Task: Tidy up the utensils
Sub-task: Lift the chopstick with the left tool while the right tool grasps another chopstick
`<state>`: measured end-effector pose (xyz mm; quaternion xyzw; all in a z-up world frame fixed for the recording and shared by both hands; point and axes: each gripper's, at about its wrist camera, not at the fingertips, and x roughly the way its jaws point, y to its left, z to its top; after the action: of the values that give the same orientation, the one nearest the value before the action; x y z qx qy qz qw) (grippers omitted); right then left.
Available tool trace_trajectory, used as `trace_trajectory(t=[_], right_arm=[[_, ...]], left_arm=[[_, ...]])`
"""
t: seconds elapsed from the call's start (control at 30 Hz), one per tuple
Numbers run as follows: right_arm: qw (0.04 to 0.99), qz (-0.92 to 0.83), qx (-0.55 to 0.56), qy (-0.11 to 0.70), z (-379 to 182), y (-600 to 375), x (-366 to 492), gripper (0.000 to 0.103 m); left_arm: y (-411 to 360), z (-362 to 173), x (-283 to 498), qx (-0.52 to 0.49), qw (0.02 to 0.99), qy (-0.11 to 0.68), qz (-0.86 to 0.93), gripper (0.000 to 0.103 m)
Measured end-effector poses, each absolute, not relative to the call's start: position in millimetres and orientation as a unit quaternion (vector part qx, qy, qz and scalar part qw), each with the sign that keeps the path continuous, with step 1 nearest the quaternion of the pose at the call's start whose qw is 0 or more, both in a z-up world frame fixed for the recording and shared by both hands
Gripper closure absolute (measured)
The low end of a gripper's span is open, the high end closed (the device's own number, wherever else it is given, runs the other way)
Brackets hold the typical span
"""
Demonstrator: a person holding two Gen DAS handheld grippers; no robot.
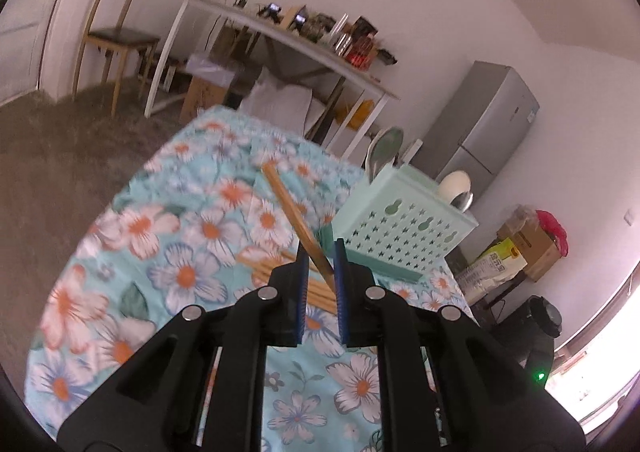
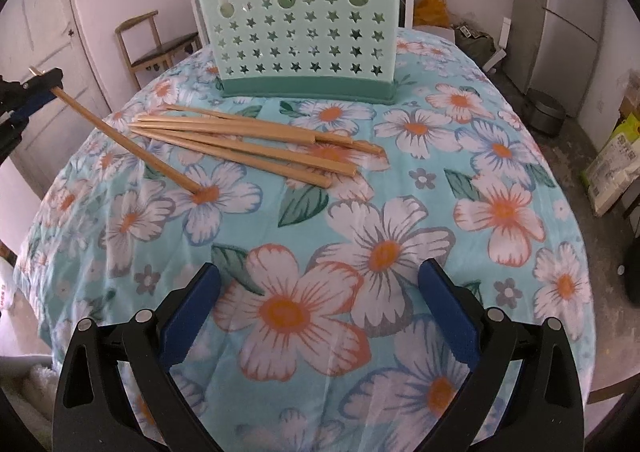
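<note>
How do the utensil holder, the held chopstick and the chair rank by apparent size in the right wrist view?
1. utensil holder, the mint-green one, by far the largest.
2. and 3. chopstick held in the left gripper, and the chair: alike in extent, and the chair stands much farther back, so I won't rank them.

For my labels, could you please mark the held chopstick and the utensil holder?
held chopstick [image 2: 120, 138]: right wrist view, mid-shaft.
utensil holder [image 2: 300, 32]: right wrist view, perforated front wall.

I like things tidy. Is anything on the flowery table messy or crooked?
Yes. Loose chopsticks lie fanned on the tablecloth before the green holder, not in it. The left gripper holds one chopstick slanted, its tip touching the cloth.
</note>
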<state>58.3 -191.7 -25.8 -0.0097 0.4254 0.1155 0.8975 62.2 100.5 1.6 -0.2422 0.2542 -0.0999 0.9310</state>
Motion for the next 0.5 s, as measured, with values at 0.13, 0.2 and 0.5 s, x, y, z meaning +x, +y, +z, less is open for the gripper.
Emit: trace_trajectory(t=[0.13,0.2,0.5], right_arm=[[0.911,0.166,-0.024,0.378,8,-177,62,0.022],[0.912,0.193,-0.044,0.361,21,-163,72,0.027],[0.875,0.302,-0.155,0.344,35,-65,150,0.068]], left_arm=[[111,9,52,-0.241,0.936,0.239,-0.096,0.094],[119,10,47,-0.245,0.936,0.235,-0.092,0.094],[134,7,32,-0.250,0.938,0.227,-0.083,0.094]])
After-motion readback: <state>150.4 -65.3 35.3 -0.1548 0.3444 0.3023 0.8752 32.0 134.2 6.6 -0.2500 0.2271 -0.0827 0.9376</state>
